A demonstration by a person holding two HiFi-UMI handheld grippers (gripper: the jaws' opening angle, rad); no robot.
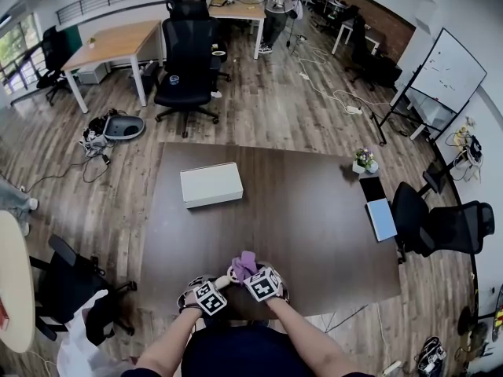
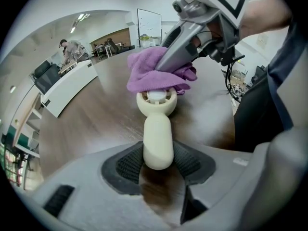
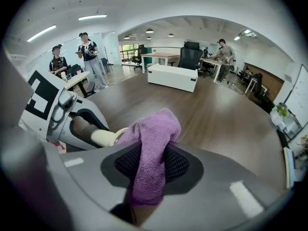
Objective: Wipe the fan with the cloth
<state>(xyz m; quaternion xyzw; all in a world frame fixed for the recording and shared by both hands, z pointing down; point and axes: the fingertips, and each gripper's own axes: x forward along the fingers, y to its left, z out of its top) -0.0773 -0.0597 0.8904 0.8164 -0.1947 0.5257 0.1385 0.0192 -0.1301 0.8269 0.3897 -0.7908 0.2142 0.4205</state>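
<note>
left tool (image 2: 159, 160): pinching handle of small cream plastic fan (image 2: 158, 129) | right tool (image 3: 151, 165): pinching soft purple cloth (image 3: 154, 134) | cloth: on fan's round head | below: brown desk (image 1: 314, 210)

A dark brown rectangular wooden table (image 1: 314, 210) is shown beneath the left gripper (image 1: 218, 287) and right gripper (image 1: 251, 273), which are held at its near edge. A white rectangular box (image 1: 211, 184) is laid flat well beyond the left gripper. A small potted flowering plant (image 1: 364, 161) is placed at the far corner, beyond the right gripper.

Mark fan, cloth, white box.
fan (image 2: 158, 138), left gripper view, on its handle
cloth (image 3: 153, 138), right gripper view, on its middle fold
white box (image 1: 211, 184), head view, on its top face
</note>
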